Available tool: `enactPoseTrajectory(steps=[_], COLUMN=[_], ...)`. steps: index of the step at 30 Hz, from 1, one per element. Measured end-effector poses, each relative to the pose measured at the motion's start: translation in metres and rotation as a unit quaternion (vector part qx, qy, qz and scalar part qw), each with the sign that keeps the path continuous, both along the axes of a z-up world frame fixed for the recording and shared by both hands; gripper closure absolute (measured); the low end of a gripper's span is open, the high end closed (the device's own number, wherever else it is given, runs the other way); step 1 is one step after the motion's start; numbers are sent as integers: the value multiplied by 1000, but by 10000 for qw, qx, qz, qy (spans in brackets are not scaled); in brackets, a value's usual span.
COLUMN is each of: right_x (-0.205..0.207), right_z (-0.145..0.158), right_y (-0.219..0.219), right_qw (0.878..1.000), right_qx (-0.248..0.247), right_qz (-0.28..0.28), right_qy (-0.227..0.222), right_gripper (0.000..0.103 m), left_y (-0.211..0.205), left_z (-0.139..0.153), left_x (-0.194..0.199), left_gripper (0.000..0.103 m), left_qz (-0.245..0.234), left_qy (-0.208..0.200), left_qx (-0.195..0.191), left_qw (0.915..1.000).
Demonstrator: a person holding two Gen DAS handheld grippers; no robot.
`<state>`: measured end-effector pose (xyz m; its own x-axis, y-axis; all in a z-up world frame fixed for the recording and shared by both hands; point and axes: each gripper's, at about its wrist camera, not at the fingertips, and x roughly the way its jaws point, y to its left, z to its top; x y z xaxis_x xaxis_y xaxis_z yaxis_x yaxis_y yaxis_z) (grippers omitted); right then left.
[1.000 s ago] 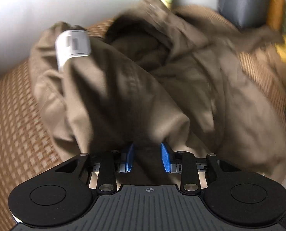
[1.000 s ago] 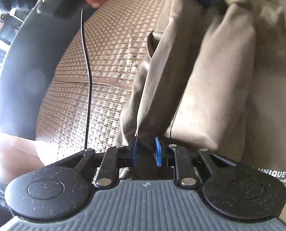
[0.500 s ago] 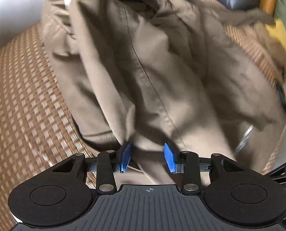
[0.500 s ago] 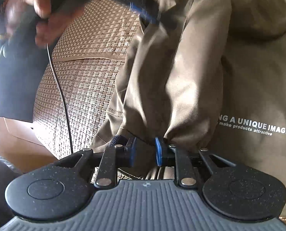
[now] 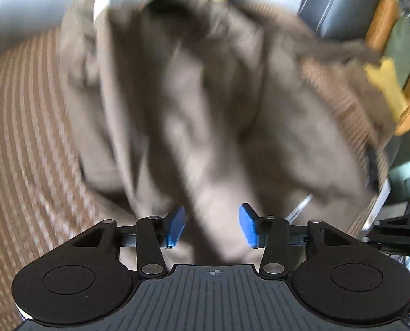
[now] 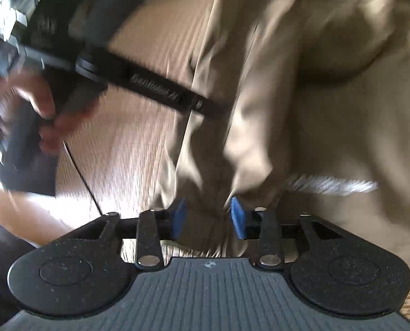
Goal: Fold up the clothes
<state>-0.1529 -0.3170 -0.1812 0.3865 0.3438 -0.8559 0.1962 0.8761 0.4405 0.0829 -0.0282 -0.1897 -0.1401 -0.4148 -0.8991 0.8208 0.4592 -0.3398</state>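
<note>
A khaki-brown garment (image 5: 205,110) lies crumpled on a woven mat (image 5: 20,138), with a white label (image 5: 102,2) at its far left. My left gripper (image 5: 211,226) hovers over its near edge, jaws opening; a ridge of cloth runs between the blue pads (image 5: 177,224) without being pressed. In the right wrist view the same garment (image 6: 329,96) shows blurred white print (image 6: 329,184). My right gripper (image 6: 208,216) is opening, and a loose fold sits between its pads. A person's hand (image 6: 47,115) holds the left tool at the garment's left edge.
The woven mat (image 6: 138,143) spreads left of the garment. A pale wall (image 5: 25,13) rises behind it. A dark grey cushion (image 5: 340,2) and orange and yellow items (image 5: 384,82) lie at the far right. A thin black cable (image 6: 80,165) hangs across the mat.
Both pairs of jaws have widened. The right gripper has let go of the fold it pinched and lifted. The left gripper has drawn back, and its tool now reaches across the right view.
</note>
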Motion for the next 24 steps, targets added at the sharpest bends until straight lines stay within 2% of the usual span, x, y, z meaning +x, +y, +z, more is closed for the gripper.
enactPoseTrajectory(steps=[5, 8, 11, 13, 17, 20, 24], right_x=[-35, -57, -74, -94, -112, -122, -128], right_z=[41, 41, 34, 30, 7, -15, -47], right_y=[-65, -104, -143, -178, -224, -253, -274], right_qw=[9942, 9883, 9833, 9818, 9837, 9830, 9824], right_qx=[-260, -371, -397, -317, -373, -186, 228], right_qz=[-996, -1437, -1724, -1819, -1725, -1800, -1847], right_qy=[-320, -353, -415, -434, -348, -306, -174], right_gripper=[55, 49, 47, 44, 40, 39, 39], left_y=[-61, -104, -159, -194, -280, -322, -354], left_z=[51, 69, 69, 58, 14, -22, -49], left_x=[8, 2, -29, -50, -78, -84, -79], left_gripper=[38, 35, 28, 27, 25, 26, 26], left_qz=[-31, -140, -605, -850, -1149, -1135, -1156], left_qy=[-547, -849, -1433, -1620, -1884, -2170, -2355], left_qx=[-486, -657, -644, -602, -411, -101, 151], left_qw=[9973, 9941, 9857, 9813, 9745, 9695, 9648])
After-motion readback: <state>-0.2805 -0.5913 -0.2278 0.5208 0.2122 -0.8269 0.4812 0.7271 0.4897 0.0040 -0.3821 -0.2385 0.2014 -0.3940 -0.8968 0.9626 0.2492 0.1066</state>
